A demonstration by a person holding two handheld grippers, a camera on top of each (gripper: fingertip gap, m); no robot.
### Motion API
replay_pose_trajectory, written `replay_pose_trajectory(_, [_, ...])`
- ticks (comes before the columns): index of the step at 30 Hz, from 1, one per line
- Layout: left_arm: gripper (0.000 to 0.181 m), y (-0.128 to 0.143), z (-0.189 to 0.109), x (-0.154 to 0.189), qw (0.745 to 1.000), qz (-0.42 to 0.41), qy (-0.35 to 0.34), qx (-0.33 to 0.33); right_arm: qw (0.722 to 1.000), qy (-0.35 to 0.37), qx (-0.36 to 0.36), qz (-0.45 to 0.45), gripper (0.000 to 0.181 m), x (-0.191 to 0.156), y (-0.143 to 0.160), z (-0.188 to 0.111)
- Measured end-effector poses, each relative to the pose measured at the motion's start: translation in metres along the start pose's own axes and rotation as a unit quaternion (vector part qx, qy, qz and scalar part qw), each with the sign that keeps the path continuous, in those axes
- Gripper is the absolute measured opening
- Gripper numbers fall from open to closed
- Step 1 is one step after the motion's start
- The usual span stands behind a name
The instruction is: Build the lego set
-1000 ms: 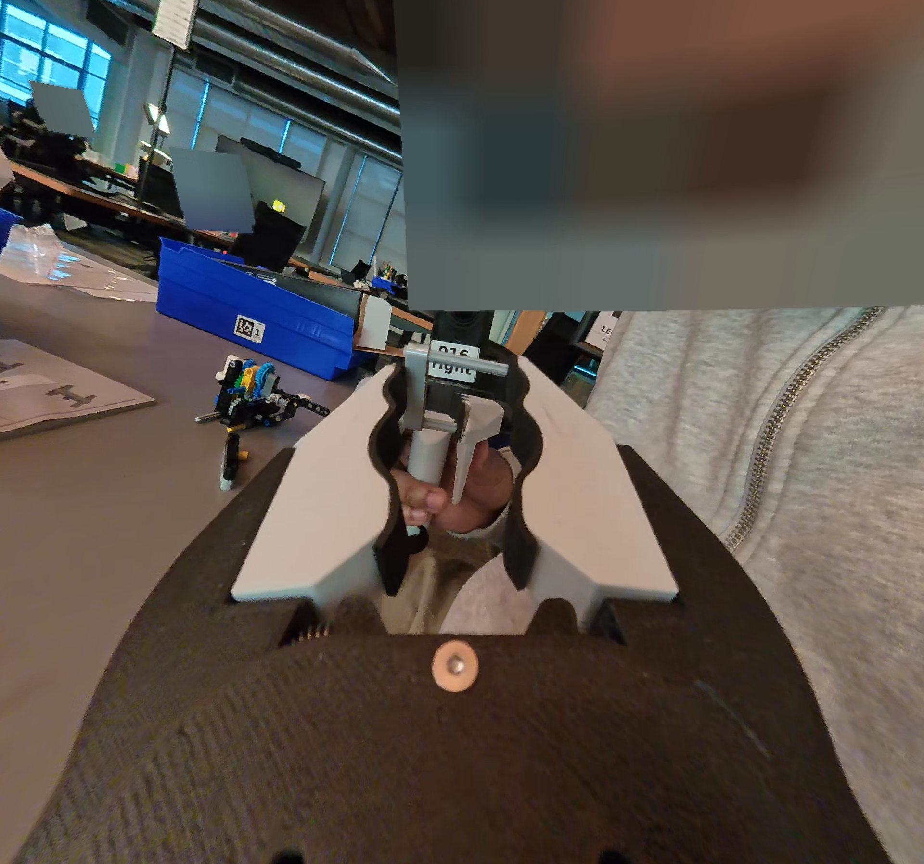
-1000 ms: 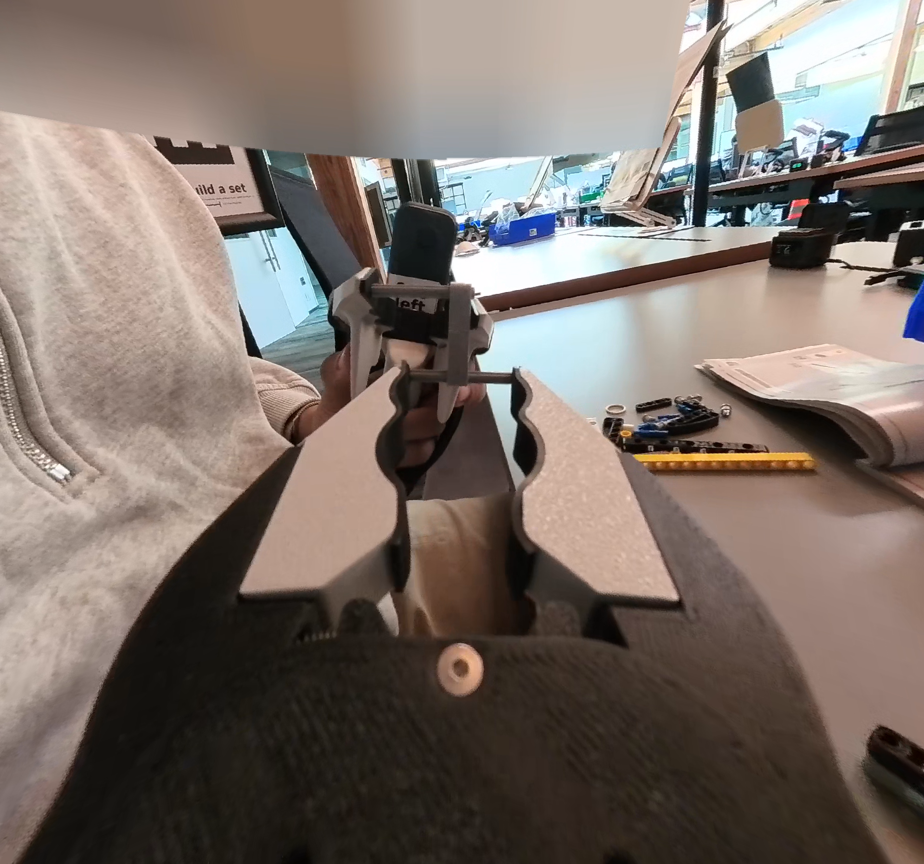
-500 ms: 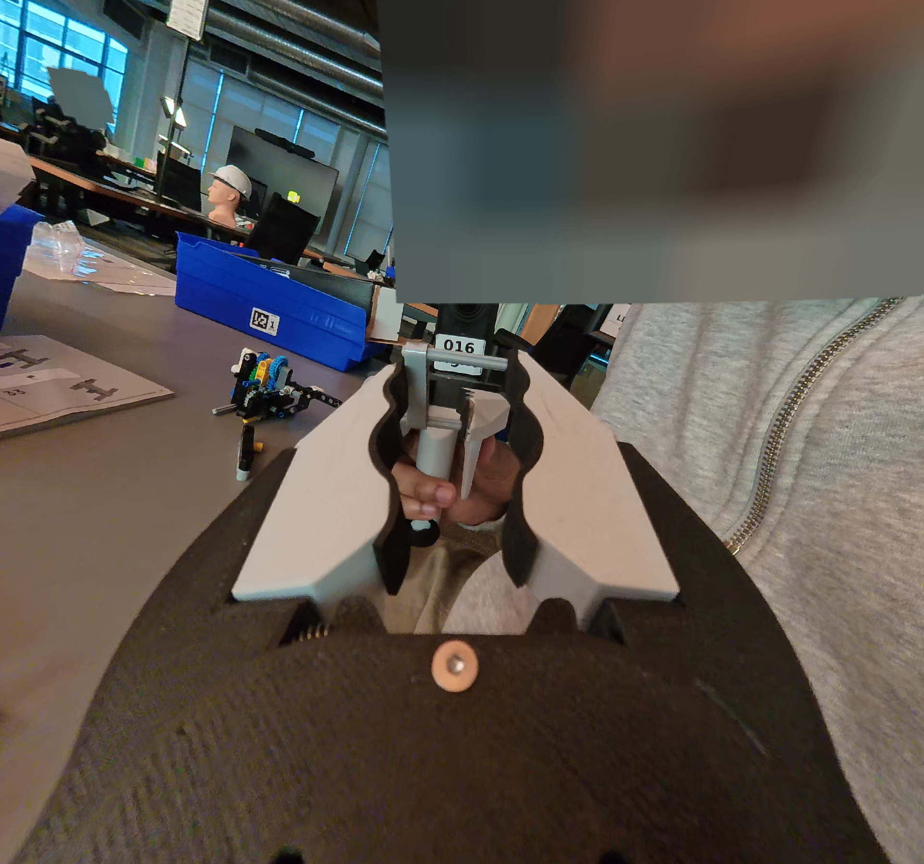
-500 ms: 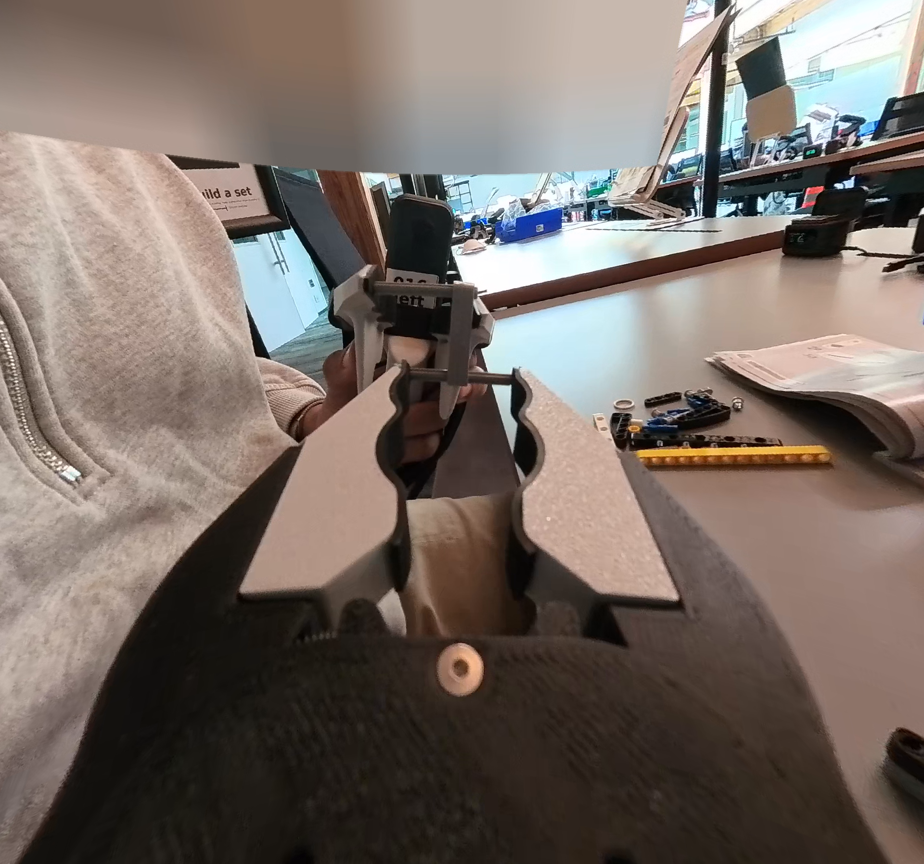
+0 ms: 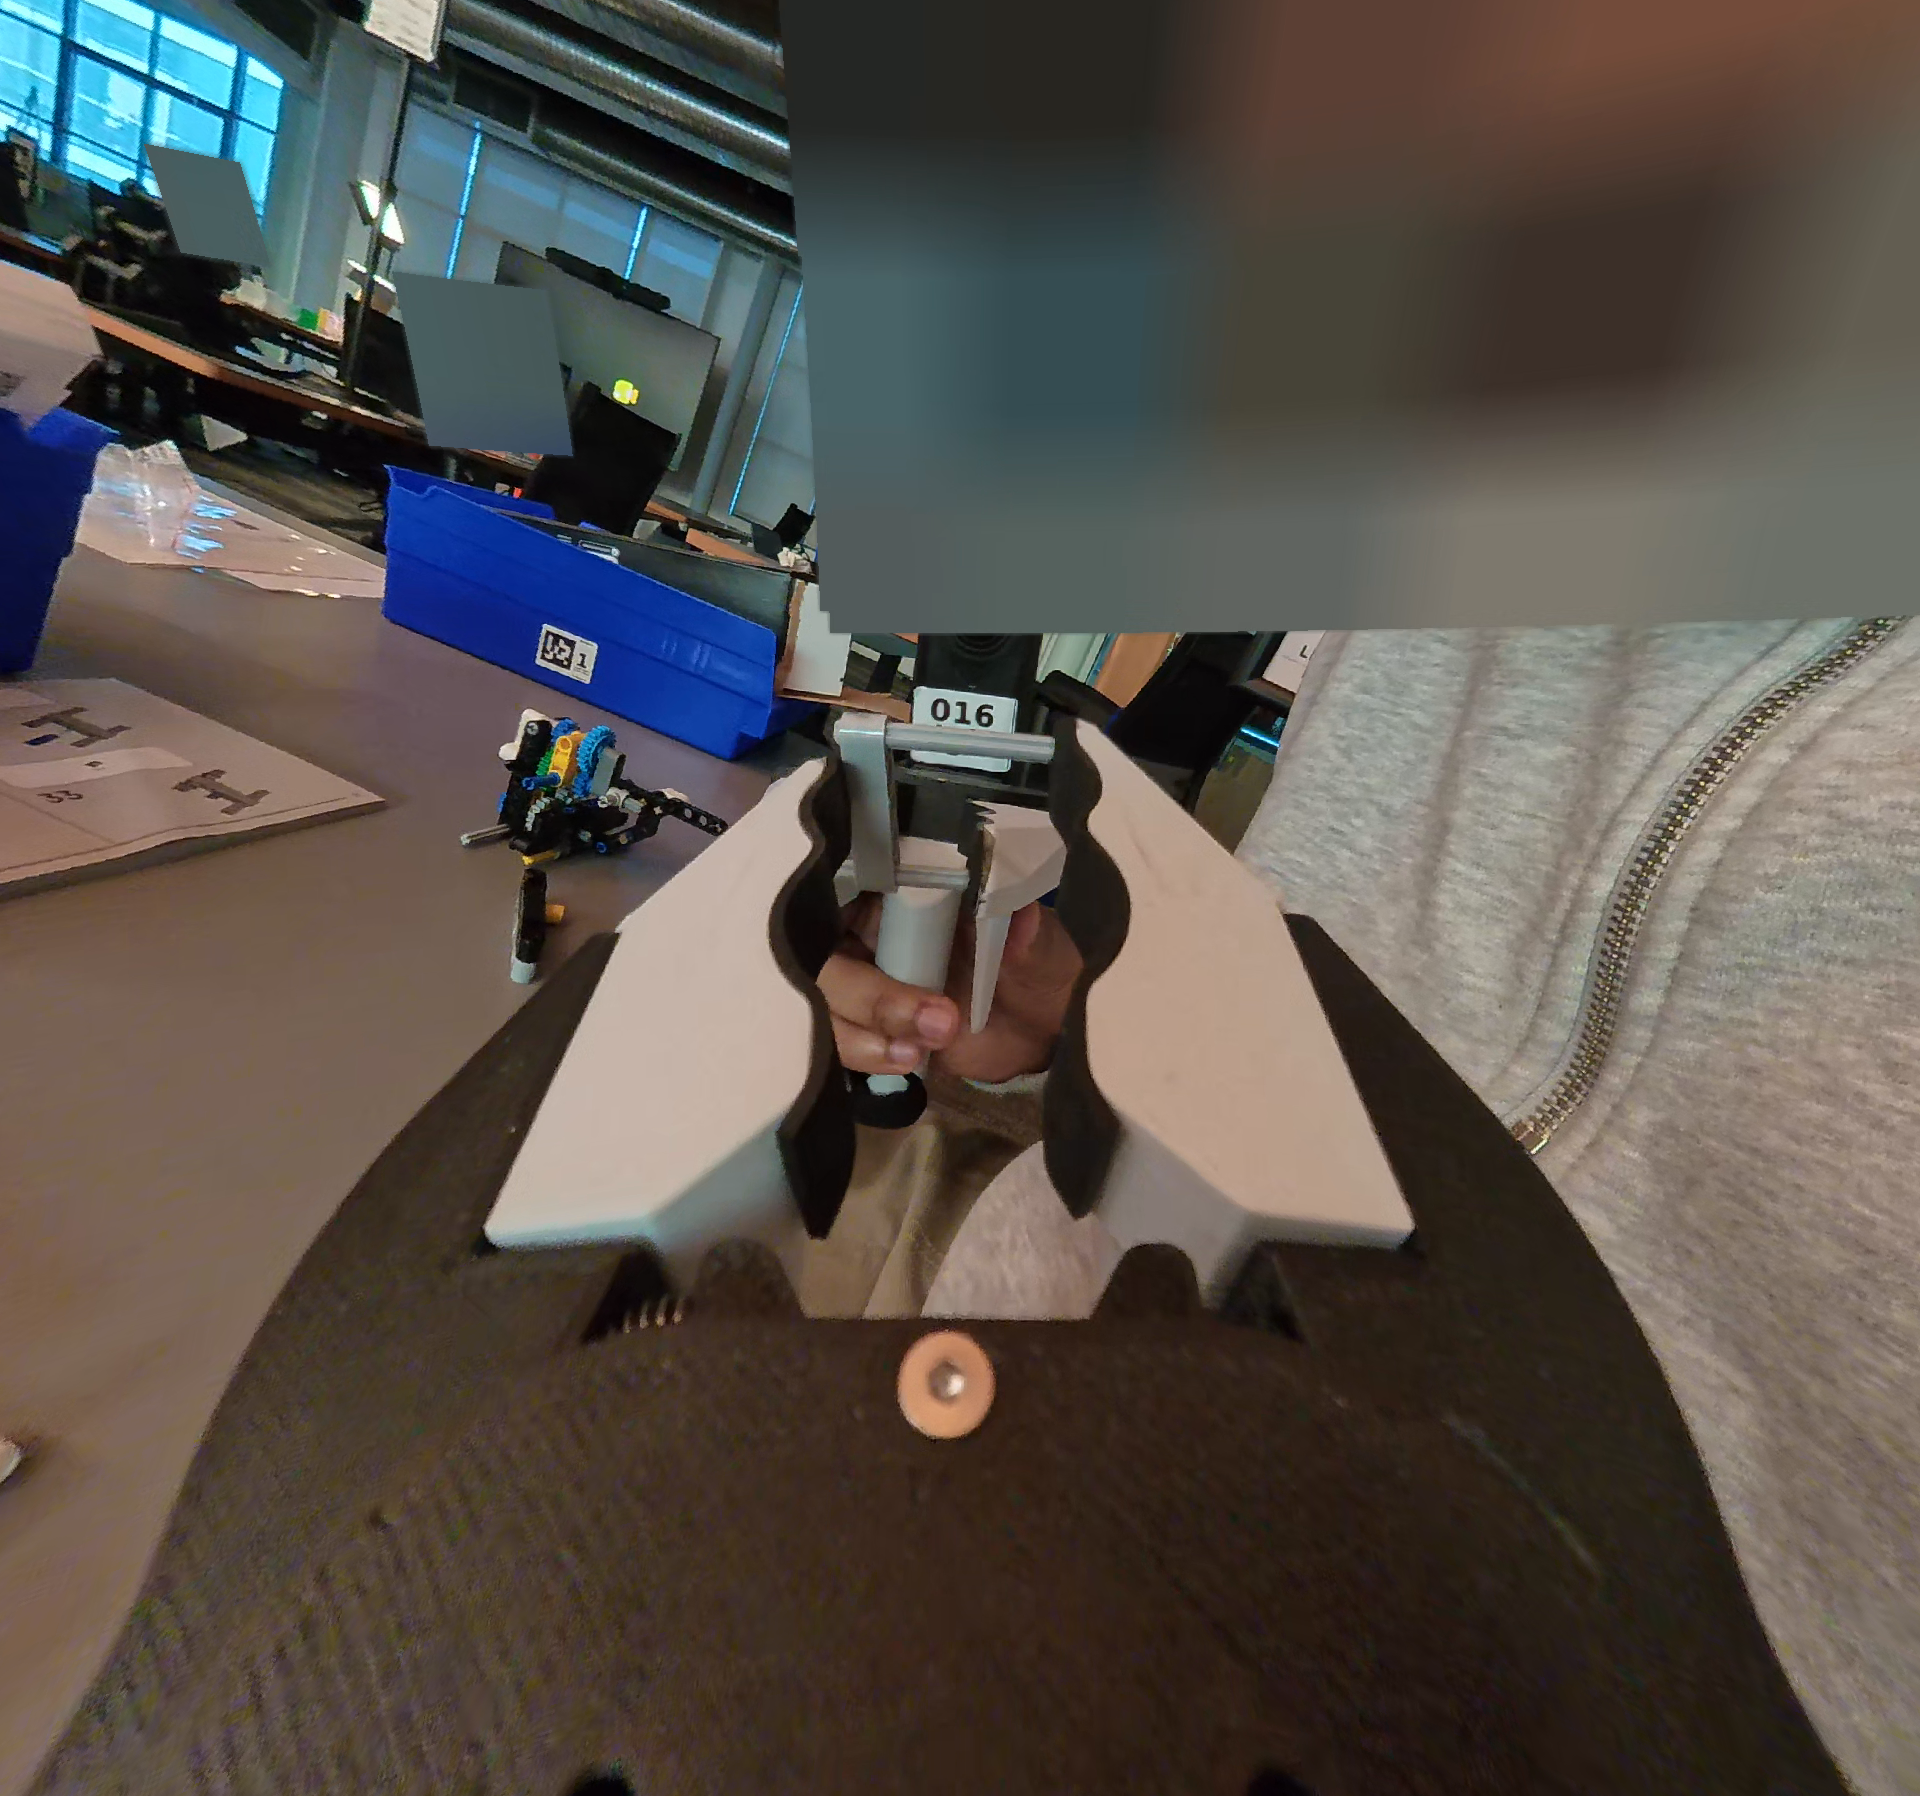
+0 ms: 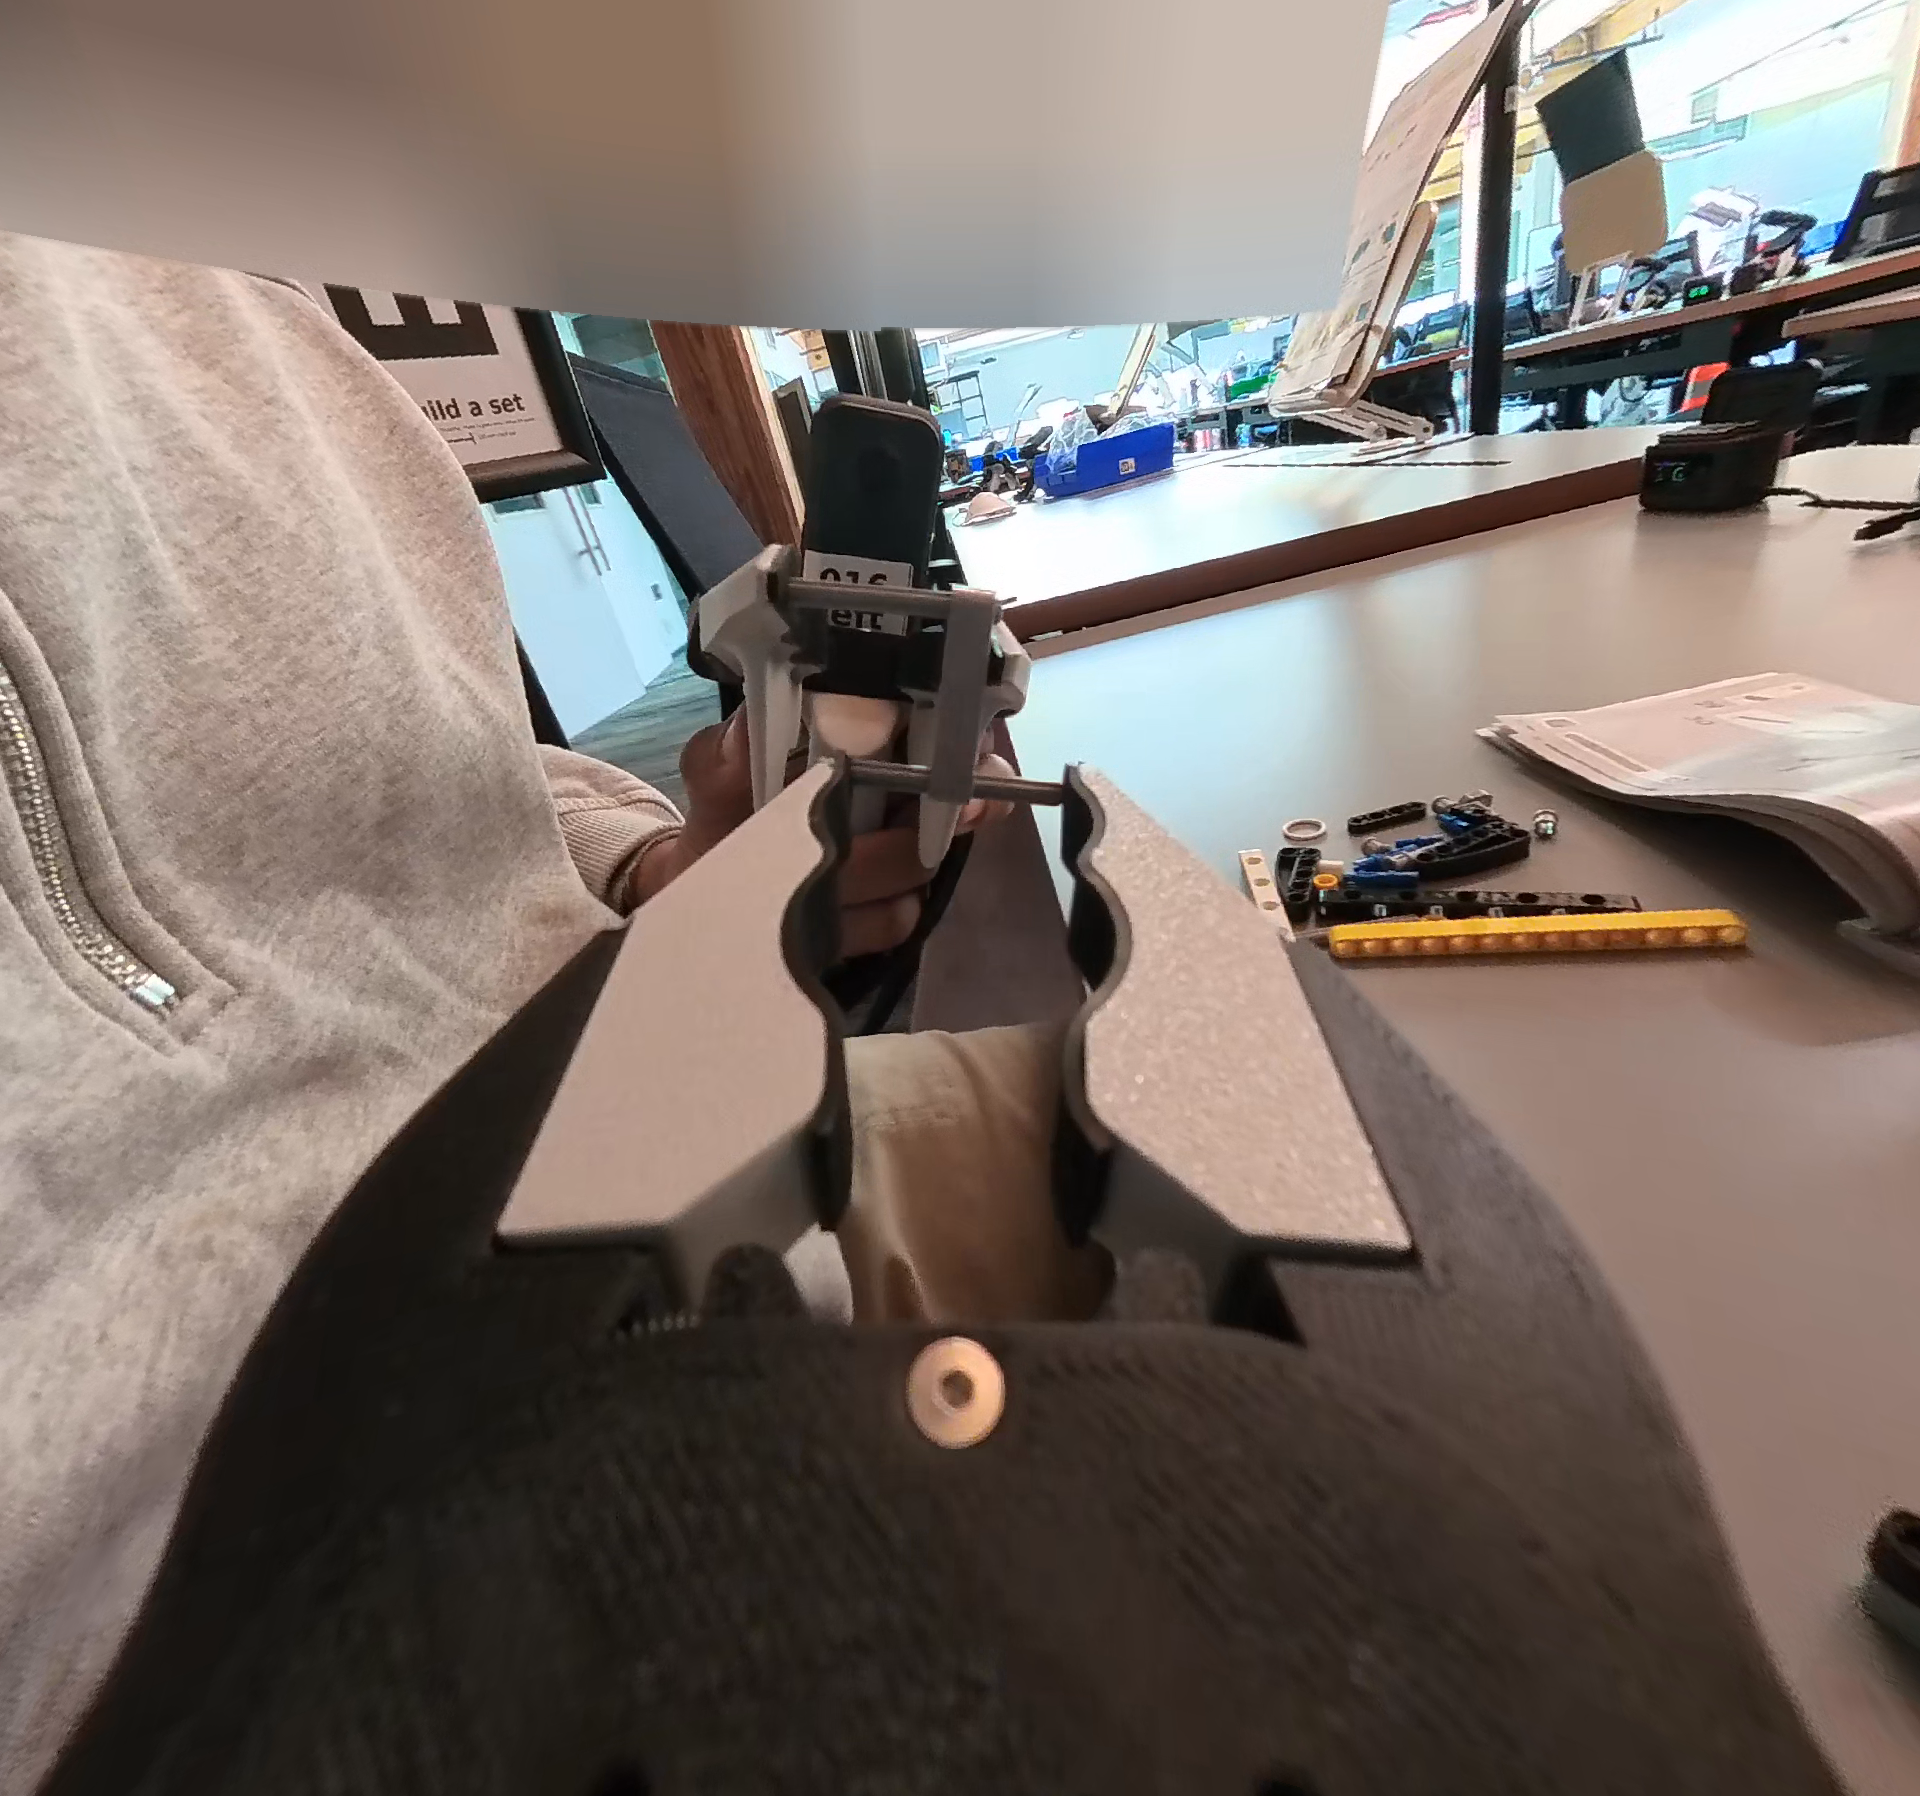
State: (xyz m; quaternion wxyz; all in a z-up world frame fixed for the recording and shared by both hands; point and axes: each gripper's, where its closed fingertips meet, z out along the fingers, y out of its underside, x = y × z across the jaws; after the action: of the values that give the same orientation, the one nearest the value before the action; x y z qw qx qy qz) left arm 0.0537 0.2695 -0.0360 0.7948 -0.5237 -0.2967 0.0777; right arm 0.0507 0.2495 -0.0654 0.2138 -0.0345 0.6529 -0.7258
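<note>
My left gripper [image 5: 945, 770] and my right gripper [image 6: 951, 790] point at each other in front of a person in a grey zip hoodie. Both are open and empty. Each shows in the other's view, held in a hand: the right one in the left wrist view [image 5: 925, 873], the left one in the right wrist view [image 6: 862, 686]. A small partly built lego model [image 5: 571, 790] in black, blue and yellow stands on the grey table [image 5: 260, 1019], with a small loose piece [image 5: 532, 920] beside it. Loose parts lie in the right wrist view: a long yellow beam [image 6: 1538, 936] and black beams [image 6: 1455, 863].
An open instruction booklet [image 5: 135, 790] lies left of the model, and it or another shows in the right wrist view [image 6: 1714, 770]. A blue bin [image 5: 582, 603] stands behind the model, another [image 5: 31, 541] at far left. A dark piece [image 6: 1891, 1580] lies at the table's near right.
Both grippers stay open and facing each other. The views only drift slightly; nothing was picked up or let go.
</note>
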Motion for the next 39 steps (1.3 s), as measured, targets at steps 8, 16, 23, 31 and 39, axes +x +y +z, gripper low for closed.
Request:
replay_pose_trajectory(8, [0.040,0.003,-0.002,-0.009,1.000,-0.004,-0.015,0.002,0.999,0.003,0.031,0.013,0.029,-0.001,-0.014,-0.005])
replay_pose_trajectory(16, [0.040,0.012,0.004,-0.007,0.999,0.025,-0.024,-0.016,0.997,0.014,-0.016,0.067,0.006,0.004,0.002,0.000])
replay_pose_trajectory(23, [0.039,0.008,0.003,-0.009,0.999,0.029,-0.030,0.003,0.998,0.021,-0.020,0.056,0.006,0.003,0.003,-0.001])
replay_pose_trajectory(31, [0.037,0.003,0.001,-0.007,0.994,0.095,-0.053,-0.007,0.999,0.022,-0.019,0.044,0.006,0.002,0.002,-0.001])
replay_pose_trajectory(39, [0.035,0.006,0.001,-0.005,0.989,0.132,-0.052,-0.038,0.999,0.025,-0.043,0.014,0.006,0.000,0.002,-0.003])
